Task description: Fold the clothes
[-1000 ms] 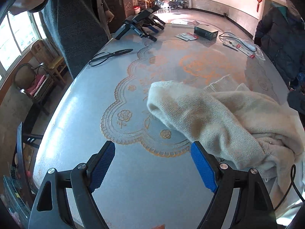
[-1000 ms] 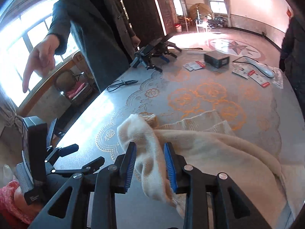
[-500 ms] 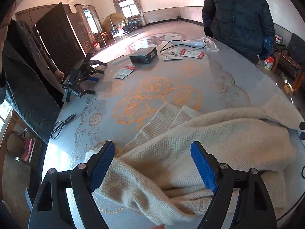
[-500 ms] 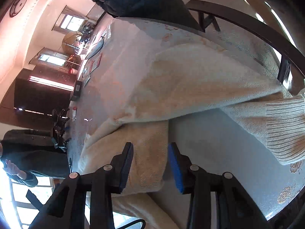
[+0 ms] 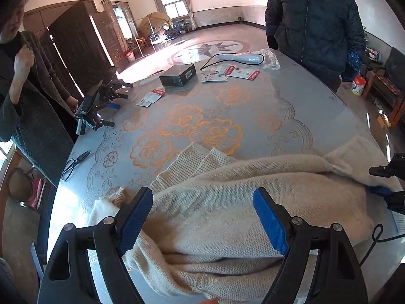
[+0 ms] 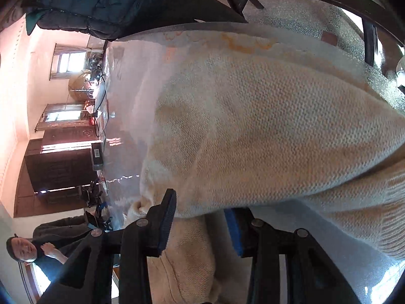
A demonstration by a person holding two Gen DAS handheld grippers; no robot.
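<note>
The left gripper (image 5: 202, 217) is hovering with jaws wide apart over the cream sweater (image 5: 227, 202), which is lying lengthwise left to right across the table's (image 5: 253, 116) near edge, while the right gripper (image 6: 200, 224) is loosely straddling a fold, jaws apart.

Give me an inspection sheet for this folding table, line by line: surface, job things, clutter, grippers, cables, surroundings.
Surface: table, grey cover with orange flower print.
Job's things: cream sweater lying crumpled at the near edge, ribbed cuffs side by side.
Clutter: black box, card packets, scissors, spare gripper rig.
Grippers: left gripper open above the sweater; right gripper partly open, knit between the pads, grip unclear.
Cables: black cord by a white device.
Surroundings: two bystanders, dark wardrobe, windows.
</note>
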